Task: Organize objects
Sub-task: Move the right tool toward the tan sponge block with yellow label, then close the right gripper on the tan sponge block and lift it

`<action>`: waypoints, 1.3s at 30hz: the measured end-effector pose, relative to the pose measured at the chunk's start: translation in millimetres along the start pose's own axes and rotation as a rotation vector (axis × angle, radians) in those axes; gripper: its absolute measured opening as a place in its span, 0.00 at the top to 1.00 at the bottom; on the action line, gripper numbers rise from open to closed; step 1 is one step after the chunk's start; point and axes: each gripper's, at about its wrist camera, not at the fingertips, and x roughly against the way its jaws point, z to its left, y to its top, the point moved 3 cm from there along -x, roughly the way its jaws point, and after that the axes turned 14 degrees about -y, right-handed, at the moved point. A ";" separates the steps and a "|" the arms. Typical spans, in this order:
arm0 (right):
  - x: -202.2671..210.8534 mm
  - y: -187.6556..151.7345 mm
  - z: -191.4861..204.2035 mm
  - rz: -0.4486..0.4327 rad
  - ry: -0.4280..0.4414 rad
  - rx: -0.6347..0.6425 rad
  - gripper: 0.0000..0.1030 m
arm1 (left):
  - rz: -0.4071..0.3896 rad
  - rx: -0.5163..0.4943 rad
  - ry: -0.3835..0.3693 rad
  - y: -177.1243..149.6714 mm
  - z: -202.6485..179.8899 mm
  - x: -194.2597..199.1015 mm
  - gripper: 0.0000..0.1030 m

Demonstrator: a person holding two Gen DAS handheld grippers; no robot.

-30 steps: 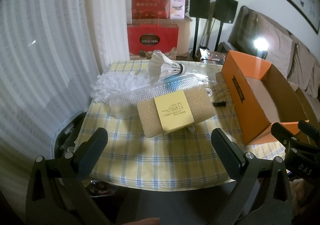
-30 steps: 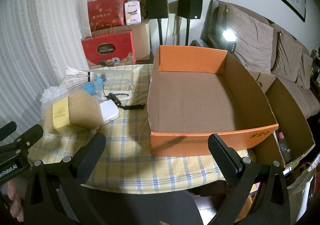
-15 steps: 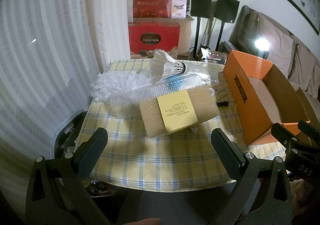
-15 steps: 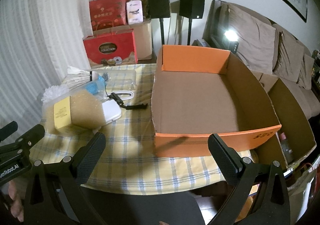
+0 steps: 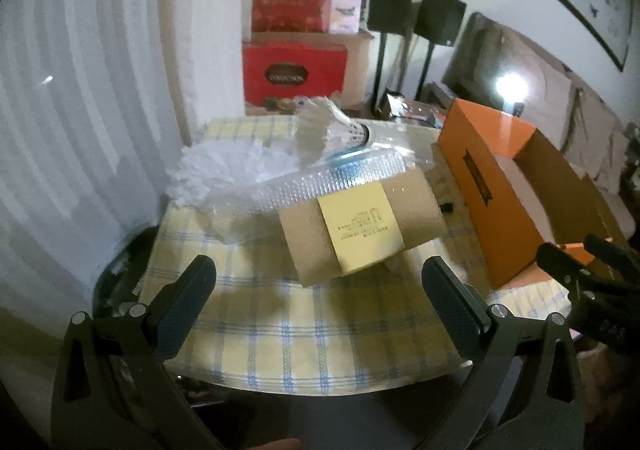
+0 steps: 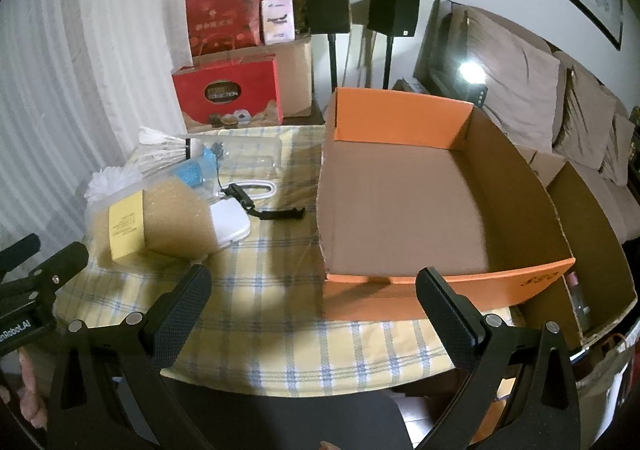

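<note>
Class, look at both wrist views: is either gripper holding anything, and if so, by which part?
Nothing is held. The left gripper and right gripper are both open and empty, short of the sponge pack and the orange box.

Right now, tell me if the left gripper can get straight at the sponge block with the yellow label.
Probably yes. The left gripper is open and faces the sponge block, with only bare checked tablecloth between them; nothing blocks its near end.
</note>
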 end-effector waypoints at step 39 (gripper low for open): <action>-57.7 21.4 95.2 0.104 0.484 0.080 0.49 | 0.030 0.179 -0.332 6.4 46.5 -44.6 0.53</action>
